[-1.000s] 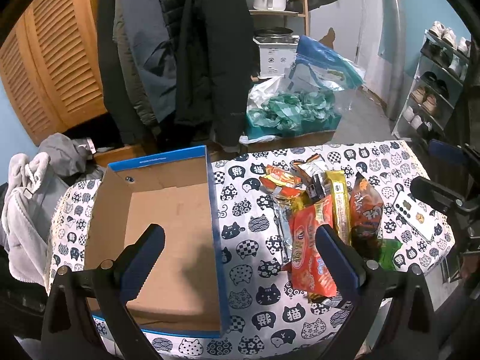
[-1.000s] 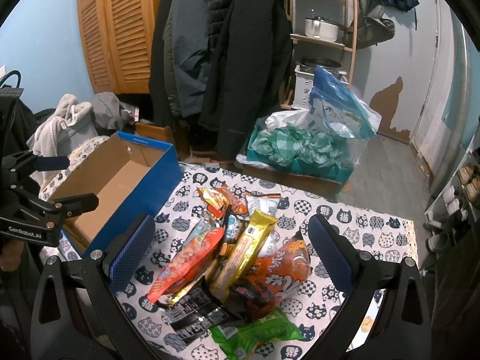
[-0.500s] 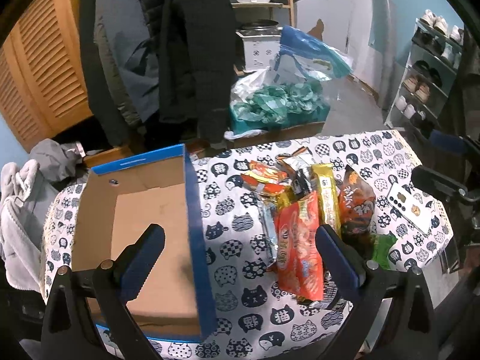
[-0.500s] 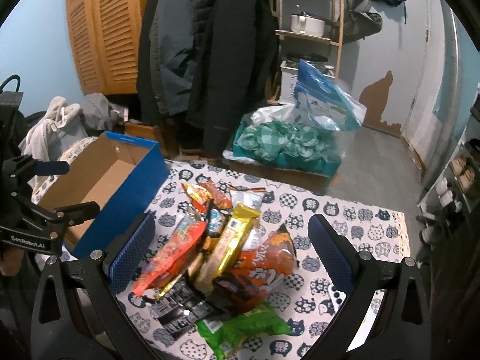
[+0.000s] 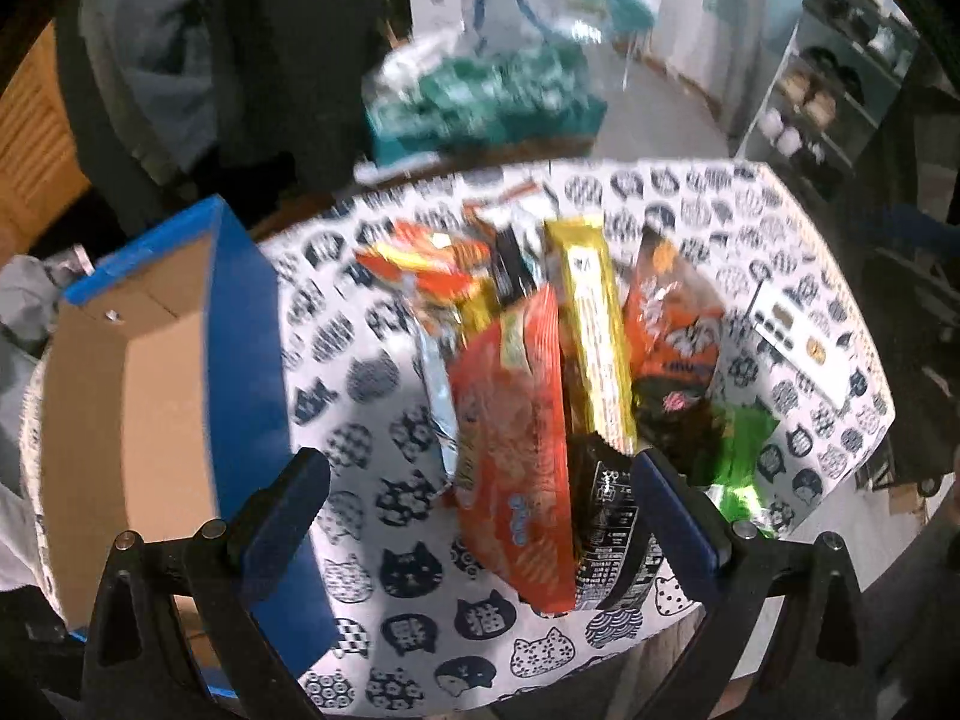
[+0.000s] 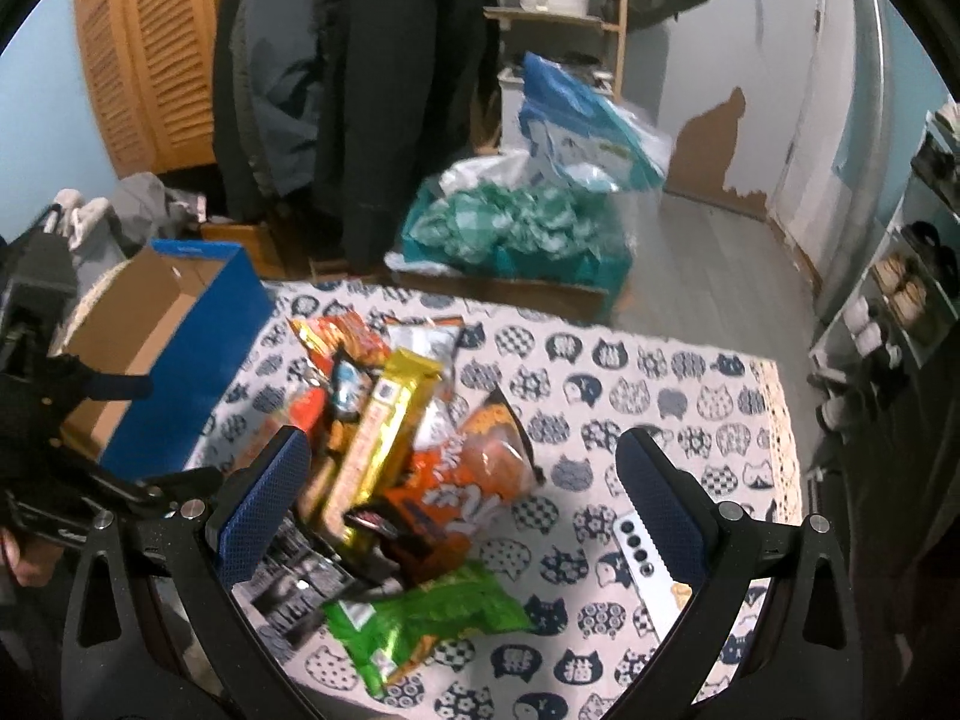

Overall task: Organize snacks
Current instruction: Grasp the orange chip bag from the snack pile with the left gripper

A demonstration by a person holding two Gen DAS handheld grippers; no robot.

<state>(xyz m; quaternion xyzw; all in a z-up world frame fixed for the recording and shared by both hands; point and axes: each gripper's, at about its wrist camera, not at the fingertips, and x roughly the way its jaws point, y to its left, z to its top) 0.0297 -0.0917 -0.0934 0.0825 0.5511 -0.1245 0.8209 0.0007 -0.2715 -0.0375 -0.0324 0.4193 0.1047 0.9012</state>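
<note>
A pile of snack packs lies on the cat-print tablecloth (image 5: 372, 396): a long red pack (image 5: 516, 438), a yellow bar (image 5: 594, 324), an orange chip bag (image 5: 672, 312), a black pack (image 5: 606, 534) and a green pack (image 6: 420, 612). An open blue cardboard box (image 5: 240, 324) stands left of the pile; it also shows in the right wrist view (image 6: 180, 354). My left gripper (image 5: 480, 510) is open, its fingers either side of the red pack's near end. My right gripper (image 6: 462, 492) is open above the orange bag (image 6: 474, 480) and green pack. The left gripper's body shows at the right wrist view's left edge.
A white remote (image 5: 798, 354) lies on the table's right side, also in the right wrist view (image 6: 654, 564). Beyond the far table edge are hanging coats (image 6: 384, 90), a teal bag (image 6: 516, 228) on the floor and a shoe rack (image 6: 912, 276).
Both grippers have moved forward and down toward the snack pile. The left gripper shifted right, away from the box, and now straddles the red pack. Both stay open.
</note>
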